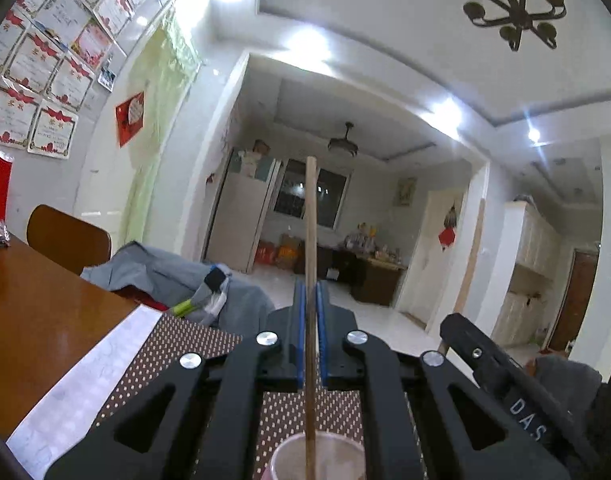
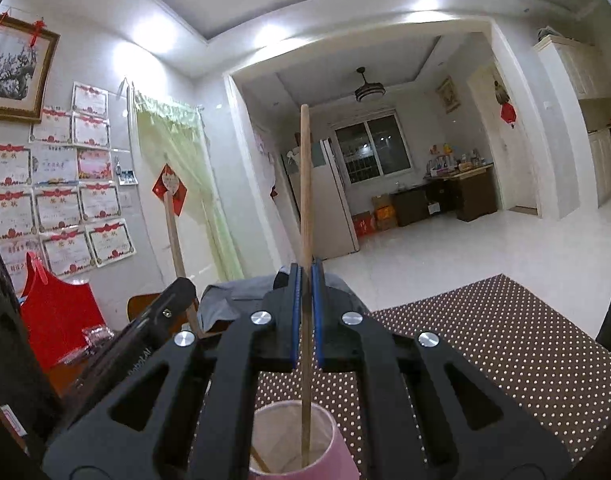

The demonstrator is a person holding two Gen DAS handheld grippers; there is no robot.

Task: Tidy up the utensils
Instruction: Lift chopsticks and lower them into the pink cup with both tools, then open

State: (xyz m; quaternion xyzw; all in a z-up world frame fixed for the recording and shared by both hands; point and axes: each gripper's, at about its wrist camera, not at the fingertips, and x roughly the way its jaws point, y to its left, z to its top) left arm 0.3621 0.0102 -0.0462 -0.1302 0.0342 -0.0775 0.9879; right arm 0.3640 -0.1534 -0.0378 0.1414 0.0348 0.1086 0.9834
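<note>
Two grippers, each clamped tight on its own upright chopstick: the left gripper (image 1: pixel 310 296) pinches one chopstick (image 1: pixel 310 216), the right gripper (image 2: pixel 305 280) another (image 2: pixel 304 184). Both sticks stand vertical, lower tips dipping inside the pink cup's (image 2: pixel 337 446) rim, clear of its walls. Around the cup, the dotted mat (image 2: pixel 505 352) lies open to the table (image 1: pixel 45 312) edge.

black claw (image 1: pixel 311 292), blue pads (image 1: pixel 301 320), silver screws (image 1: pixel 267 338)
</note>
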